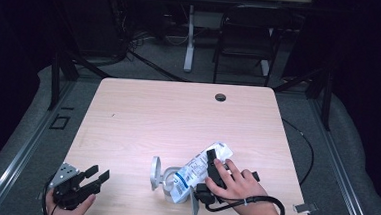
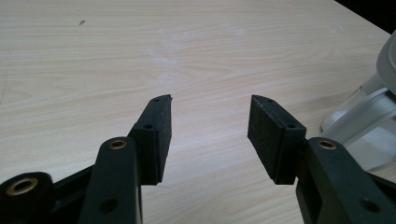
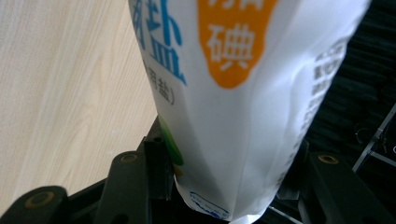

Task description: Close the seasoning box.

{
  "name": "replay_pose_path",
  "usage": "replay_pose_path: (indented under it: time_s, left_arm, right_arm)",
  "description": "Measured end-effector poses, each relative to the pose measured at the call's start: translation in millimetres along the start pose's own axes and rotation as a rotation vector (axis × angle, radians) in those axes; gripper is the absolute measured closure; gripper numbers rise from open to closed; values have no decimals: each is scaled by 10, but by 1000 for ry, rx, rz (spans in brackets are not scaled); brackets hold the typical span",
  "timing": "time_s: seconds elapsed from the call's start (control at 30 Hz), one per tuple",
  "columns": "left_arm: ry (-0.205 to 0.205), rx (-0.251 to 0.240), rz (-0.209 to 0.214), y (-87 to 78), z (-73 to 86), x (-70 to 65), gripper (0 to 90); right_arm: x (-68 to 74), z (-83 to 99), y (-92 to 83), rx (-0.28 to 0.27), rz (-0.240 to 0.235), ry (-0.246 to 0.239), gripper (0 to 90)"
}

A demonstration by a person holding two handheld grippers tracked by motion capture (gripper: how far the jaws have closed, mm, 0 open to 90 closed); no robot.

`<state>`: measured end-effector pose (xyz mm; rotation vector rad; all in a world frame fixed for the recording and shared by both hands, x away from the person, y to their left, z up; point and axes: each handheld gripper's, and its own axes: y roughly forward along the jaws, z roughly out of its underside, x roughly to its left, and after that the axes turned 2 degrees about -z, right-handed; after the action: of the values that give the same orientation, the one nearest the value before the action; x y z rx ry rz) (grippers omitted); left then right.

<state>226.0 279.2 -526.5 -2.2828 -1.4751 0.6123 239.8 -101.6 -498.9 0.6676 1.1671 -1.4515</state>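
A white salt bag [image 1: 198,172] with blue and orange print is held tilted, its lower end resting over a clear jar [image 1: 169,185] near the table's front edge. The jar's grey lid [image 1: 154,173] stands flipped up on its left. My right gripper [image 1: 209,162] is shut on the bag's upper part. In the right gripper view both pads press the bag [image 3: 233,93] from its two sides, around my right gripper [image 3: 229,158]. My left gripper [image 1: 97,174] sits at the front-left corner, open and holding nothing. Part of the jar [image 2: 369,116] lies to the right of my left gripper [image 2: 210,121].
The light wooden table [image 1: 178,112] has a dark cable hole [image 1: 220,97] near its far edge. A small metal clip [image 1: 305,208] lies at the front right corner. A black chair [image 1: 248,36] and desk legs stand beyond the table.
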Motion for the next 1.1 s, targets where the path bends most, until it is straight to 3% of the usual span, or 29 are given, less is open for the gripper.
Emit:
replay_pose_path:
  time_s: [1.1]
  left_arm:
    - [-1, -1, -1, 1, 0, 0, 500]
  right_arm:
    - [1, -15, -6, 0, 8, -19, 540]
